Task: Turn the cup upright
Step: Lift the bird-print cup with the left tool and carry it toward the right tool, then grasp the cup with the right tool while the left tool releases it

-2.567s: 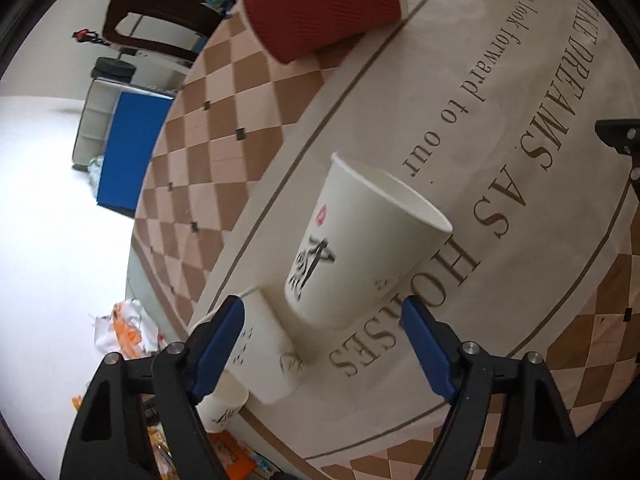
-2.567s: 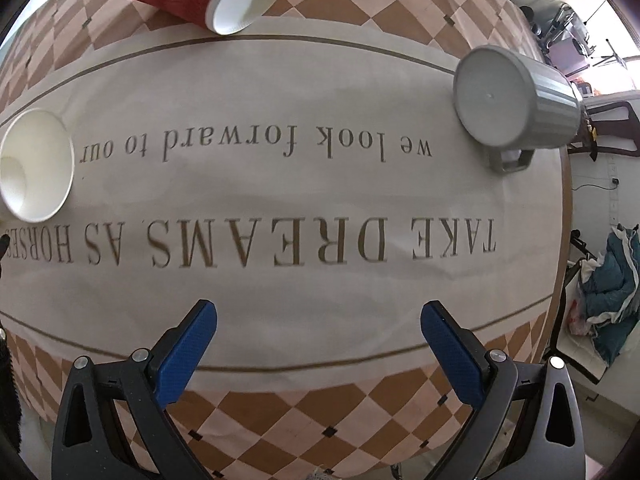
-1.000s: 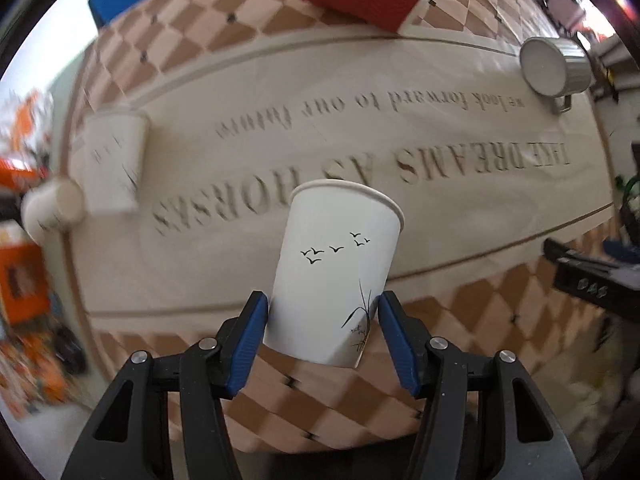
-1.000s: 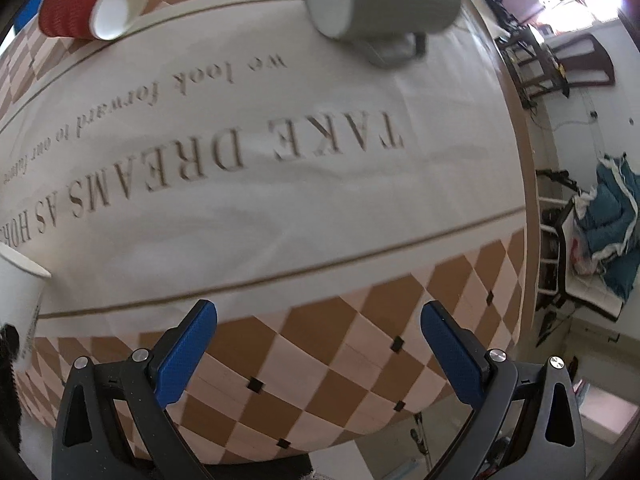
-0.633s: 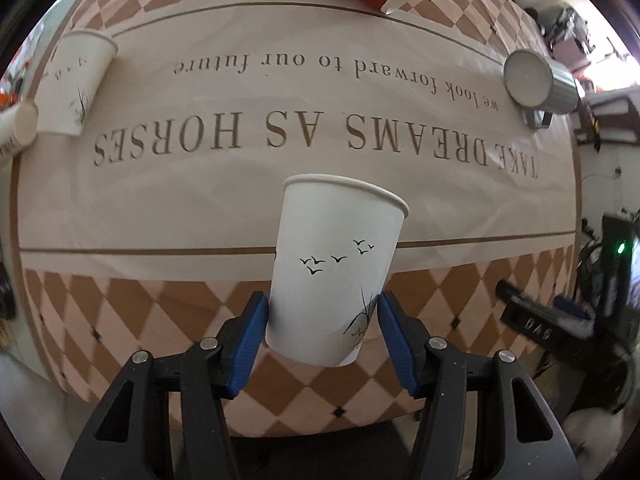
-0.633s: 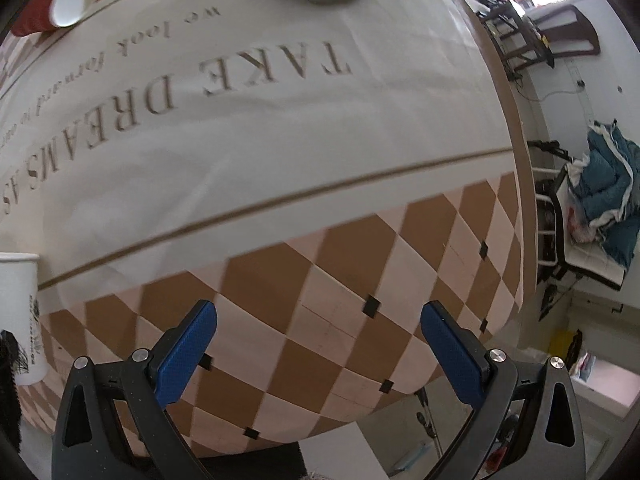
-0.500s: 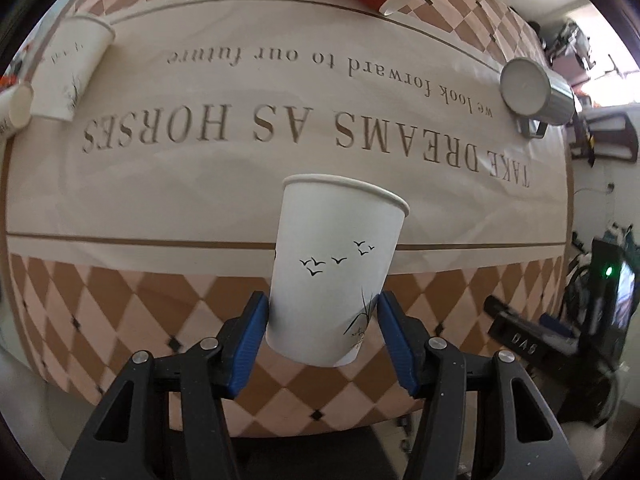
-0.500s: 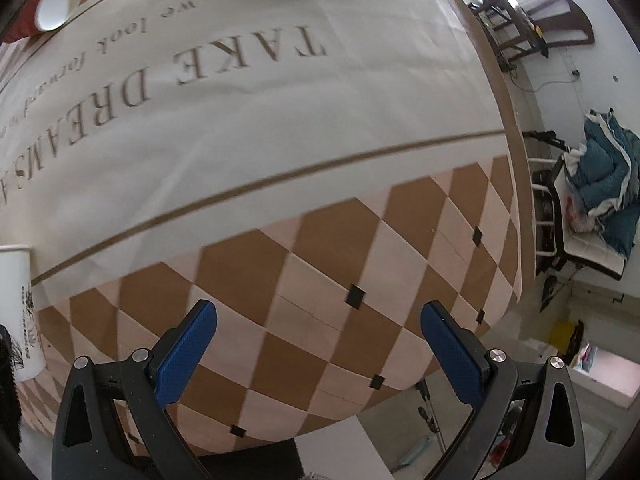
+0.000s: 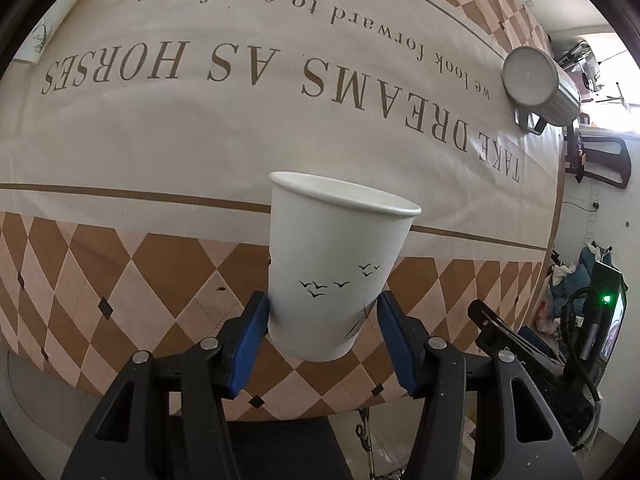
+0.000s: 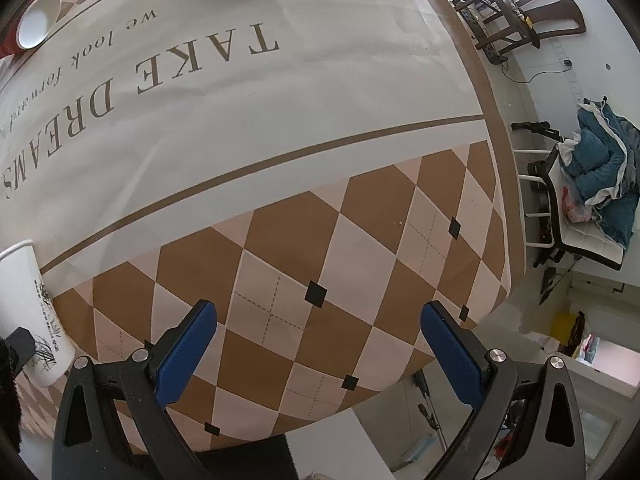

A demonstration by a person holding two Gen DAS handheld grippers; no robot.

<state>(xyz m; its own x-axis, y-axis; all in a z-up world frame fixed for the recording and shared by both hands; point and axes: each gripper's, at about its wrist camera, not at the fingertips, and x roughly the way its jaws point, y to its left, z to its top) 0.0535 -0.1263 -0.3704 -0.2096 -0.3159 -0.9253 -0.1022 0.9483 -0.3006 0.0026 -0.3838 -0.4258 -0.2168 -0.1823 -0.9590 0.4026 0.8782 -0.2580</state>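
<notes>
Paper cup [image 9: 332,264]: upright, mouth up, clamped low on its wall by our left gripper [image 9: 323,316] over the near table [image 9: 160,264] edge. We judge it light, thin-walled, crushable; grip gently near the stiffer base. Right gripper [image 10: 318,344]: jaws apart, holding nothing.

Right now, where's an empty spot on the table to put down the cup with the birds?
The checkered strip beneath the paper cup, held by the left gripper, is bare, and so is the lettered middle up to the brown line. It is crowded only at the far edges: grey mug, red cup, another white cup.
</notes>
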